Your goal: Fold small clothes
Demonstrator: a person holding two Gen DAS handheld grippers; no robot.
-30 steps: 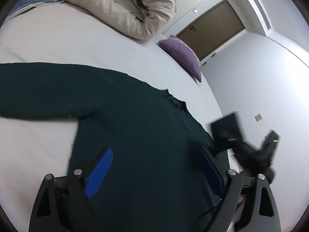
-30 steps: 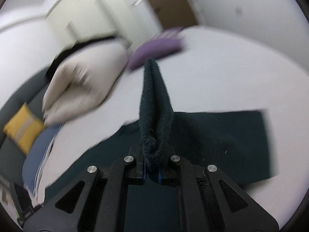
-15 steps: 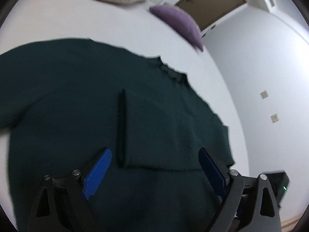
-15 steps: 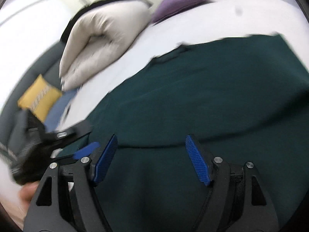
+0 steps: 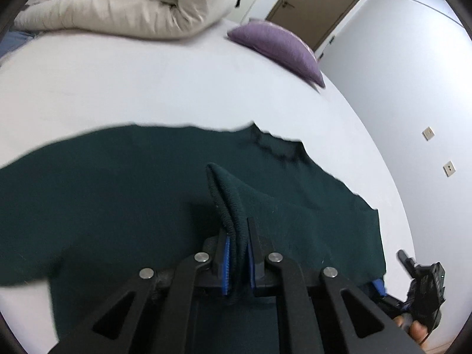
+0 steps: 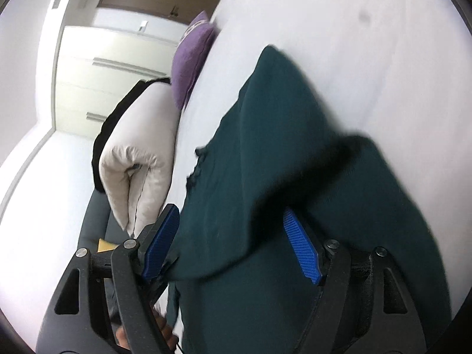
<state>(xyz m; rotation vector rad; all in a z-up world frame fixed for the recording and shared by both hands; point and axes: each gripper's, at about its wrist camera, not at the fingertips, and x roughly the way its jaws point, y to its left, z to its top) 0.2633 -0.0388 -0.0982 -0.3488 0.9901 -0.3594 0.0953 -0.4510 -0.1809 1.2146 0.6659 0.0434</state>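
A dark green sweater [image 5: 118, 183] lies spread on the white bed [image 5: 147, 82], neck toward the purple pillow. One sleeve is folded across the body. My left gripper [image 5: 237, 253] is shut on the ribbed cuff [image 5: 227, 206] of that folded sleeve, which stands up between the blue pads. My right gripper [image 6: 233, 242] is open, its blue pads [image 6: 301, 250] on either side of a sweater [image 6: 265, 147] edge near the bed's side; nothing is held. It also shows at the lower right of the left wrist view [image 5: 421, 292].
A rolled cream duvet [image 5: 132, 3] lies at the head of the bed, a purple pillow [image 5: 277, 47] beside it. A brown door [image 5: 315, 3] and white wall are beyond. The bed edge runs close to the wall on the right.
My left gripper closed on the cuff of the folded sleeve. My right gripper let the sleeve go earlier, stayed open and swung round to the sweater's side edge.
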